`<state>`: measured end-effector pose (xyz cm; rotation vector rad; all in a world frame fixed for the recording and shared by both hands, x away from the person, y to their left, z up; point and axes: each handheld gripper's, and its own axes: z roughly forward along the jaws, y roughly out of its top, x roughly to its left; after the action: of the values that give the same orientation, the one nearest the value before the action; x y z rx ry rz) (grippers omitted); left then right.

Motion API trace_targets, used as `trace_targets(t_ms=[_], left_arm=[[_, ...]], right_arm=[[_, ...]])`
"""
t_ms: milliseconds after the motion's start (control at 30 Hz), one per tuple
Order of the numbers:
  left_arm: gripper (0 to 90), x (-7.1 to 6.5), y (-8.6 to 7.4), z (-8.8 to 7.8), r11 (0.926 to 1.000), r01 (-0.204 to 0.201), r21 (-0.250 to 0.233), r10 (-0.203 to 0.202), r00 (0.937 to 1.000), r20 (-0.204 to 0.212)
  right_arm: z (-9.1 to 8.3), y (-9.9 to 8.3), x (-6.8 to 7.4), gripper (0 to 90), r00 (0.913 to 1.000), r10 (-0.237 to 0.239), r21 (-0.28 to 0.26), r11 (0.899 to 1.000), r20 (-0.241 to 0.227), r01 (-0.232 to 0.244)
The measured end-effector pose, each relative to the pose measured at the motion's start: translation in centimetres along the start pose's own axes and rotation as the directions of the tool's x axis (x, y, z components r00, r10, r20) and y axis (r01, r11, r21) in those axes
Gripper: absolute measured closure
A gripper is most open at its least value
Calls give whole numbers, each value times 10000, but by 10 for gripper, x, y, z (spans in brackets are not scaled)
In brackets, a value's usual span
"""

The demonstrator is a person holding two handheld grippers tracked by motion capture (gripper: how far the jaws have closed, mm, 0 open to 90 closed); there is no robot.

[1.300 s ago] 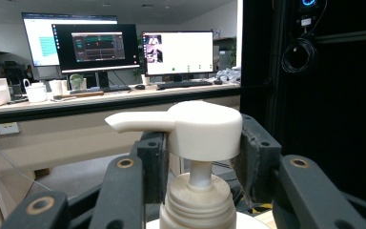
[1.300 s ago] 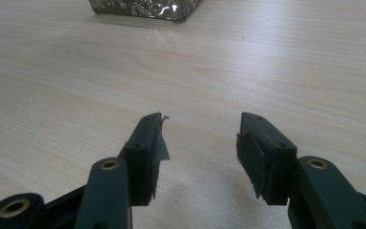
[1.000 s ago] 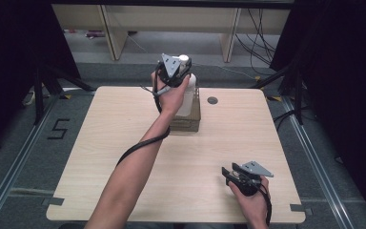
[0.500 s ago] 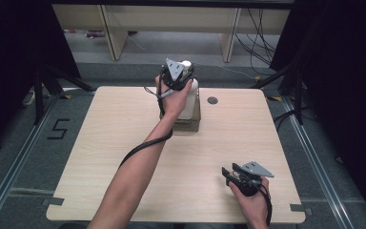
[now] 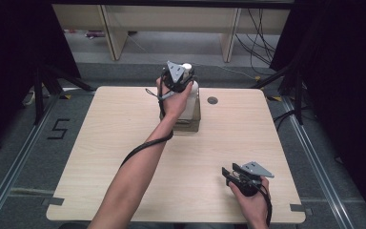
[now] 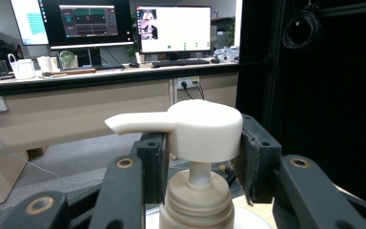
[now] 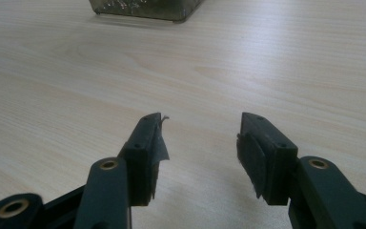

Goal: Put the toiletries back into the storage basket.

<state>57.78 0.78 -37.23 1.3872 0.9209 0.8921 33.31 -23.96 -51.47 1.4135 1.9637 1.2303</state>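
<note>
Pump bottle [image 5: 189,102] is standing at the table's [image 5: 100,157] far middle in the high view, w/ the left gripper [image 5: 177,78] sitting over its top; right gripper [image 5: 240,177] is resting near the front right, well apart. Left gripper view: jaws are clamping the white pump head [image 6: 202,129] from both sides. Right gripper view: jaws are standing apart w/ nothing between, hovering just over the table.

We see a pale wooden table [image 5: 100,157] with a small dark round hole [image 5: 212,100] near its far edge. Beyond it, two lit monitors [image 6: 171,28] and a keyboard [image 6: 178,62] sit on a desk [image 6: 76,102], mugs [image 6: 23,68] alongside.
</note>
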Motion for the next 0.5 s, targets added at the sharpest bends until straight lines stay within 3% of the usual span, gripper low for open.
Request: trace_targets(t_ms=[67, 233, 400, 433, 467, 500], left_arm=[[588, 0, -2, 0, 10000, -22, 70, 22, 10000, -15], [587, 0, -5, 1, 9999, 88, 54, -87, 10000, -32], [587, 3, -5, 2, 10000, -54, 56, 55, 10000, -79], [586, 3, -6, 2, 9999, 91, 81, -90, 10000, -16], [586, 3, -6, 2, 9999, 91, 81, -90, 10000, -16], [585, 4, -6, 2, 9999, 101, 100, -101, 9999, 13]], right_arm=[[0, 1, -3, 510, 9989, -457, -66, 9989, 104, 457], [0, 1, -3, 510, 9989, -463, -104, 9989, 105, 464], [0, 1, -3, 510, 9987, -504, -68, 9987, 107, 504], [0, 1, -2, 510, 9989, -451, -51, 9990, 109, 451], [0, 0, 0, 510, 10000, -75, 38, 10000, 50, 75], [0, 0, 1, 510, 9999, -82, 43, 10000, 62, 82]])
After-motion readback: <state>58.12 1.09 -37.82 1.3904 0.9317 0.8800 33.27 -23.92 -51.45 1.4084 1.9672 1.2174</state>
